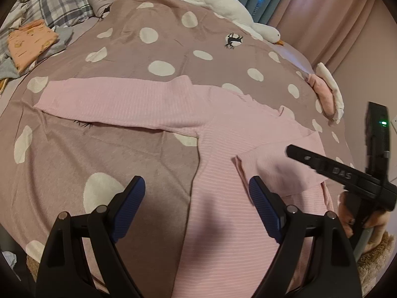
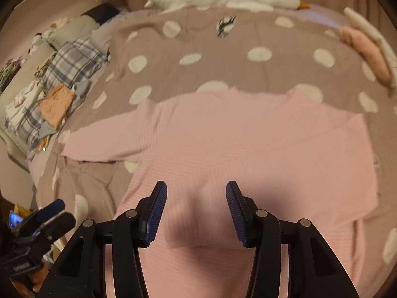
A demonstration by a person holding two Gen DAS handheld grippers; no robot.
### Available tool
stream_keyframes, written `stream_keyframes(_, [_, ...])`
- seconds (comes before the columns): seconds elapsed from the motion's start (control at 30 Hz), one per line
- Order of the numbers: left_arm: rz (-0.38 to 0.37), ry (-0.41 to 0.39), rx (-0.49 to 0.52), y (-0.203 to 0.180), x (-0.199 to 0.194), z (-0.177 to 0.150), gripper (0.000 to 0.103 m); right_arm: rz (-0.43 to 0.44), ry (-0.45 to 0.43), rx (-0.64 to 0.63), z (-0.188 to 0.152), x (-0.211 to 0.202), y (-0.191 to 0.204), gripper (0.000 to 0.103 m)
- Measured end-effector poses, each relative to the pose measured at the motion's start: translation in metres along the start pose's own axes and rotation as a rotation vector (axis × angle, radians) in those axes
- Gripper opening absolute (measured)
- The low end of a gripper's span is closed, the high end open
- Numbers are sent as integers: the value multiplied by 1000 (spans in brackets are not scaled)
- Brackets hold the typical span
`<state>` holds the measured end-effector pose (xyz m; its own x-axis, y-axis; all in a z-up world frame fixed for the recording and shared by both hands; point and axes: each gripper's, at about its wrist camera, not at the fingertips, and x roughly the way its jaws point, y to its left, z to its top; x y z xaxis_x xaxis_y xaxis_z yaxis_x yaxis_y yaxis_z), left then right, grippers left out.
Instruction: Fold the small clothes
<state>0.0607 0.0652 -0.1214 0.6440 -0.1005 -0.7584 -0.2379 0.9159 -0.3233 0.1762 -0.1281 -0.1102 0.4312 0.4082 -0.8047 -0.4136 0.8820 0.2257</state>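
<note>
Risks: folded right sleeve (image 1: 278,166) may slide back open if fabric gets dragged; left sleeve (image 1: 111,101) lies far out, could bunch when pulled across. Pink ribbed sweater (image 1: 223,198) lies flat on dotted bedspread (image 1: 99,154), front of bed, soft knit, faint stripes. Left hand-held gripper (image 1: 197,198) open, empty, hovering above hem. Right hand-held gripper (image 2: 196,211) open, empty, over body.

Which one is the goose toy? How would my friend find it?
Start at the big brown bedspread with white dots. Look along its far edge, by the curtains: the goose lies stretched out there. It is the only long white plush with an orange beak, unlike the pink sweater lying flat nearer.
</note>
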Motion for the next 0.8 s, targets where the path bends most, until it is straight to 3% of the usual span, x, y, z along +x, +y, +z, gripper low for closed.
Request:
stream_keyframes(0.1, [-20,8,15,-6,3,3,86,-8,-46,52,-4,-21,-20,51])
stream_keyframes(0.17, [-42,19,23,-12,9,6,86,-17,-69,109,-9,-33,-38,58])
stream_keyframes(0.33, [-122,71,30,-30,36,10,85,-175,-125,230,-29,-53,-84,59])
stream_keyframes(0.5, [-221,156,31,-52,77,7,84,-213,-139,377,-53,-59,-124,59])
stream_keyframes(0.63, [-252,231,18,-63,106,0,76,-259,-146,438,-68,-64,-139,59])
stream_keyframes(0.73, [-341,258,15,-71,118,-7,69,-284,-134,468,-78,-62,-150,59])
stream_keyframes(0.8, [-352,270,10,-75,123,-12,68,-276,-131,486,-83,-63,-156,59])
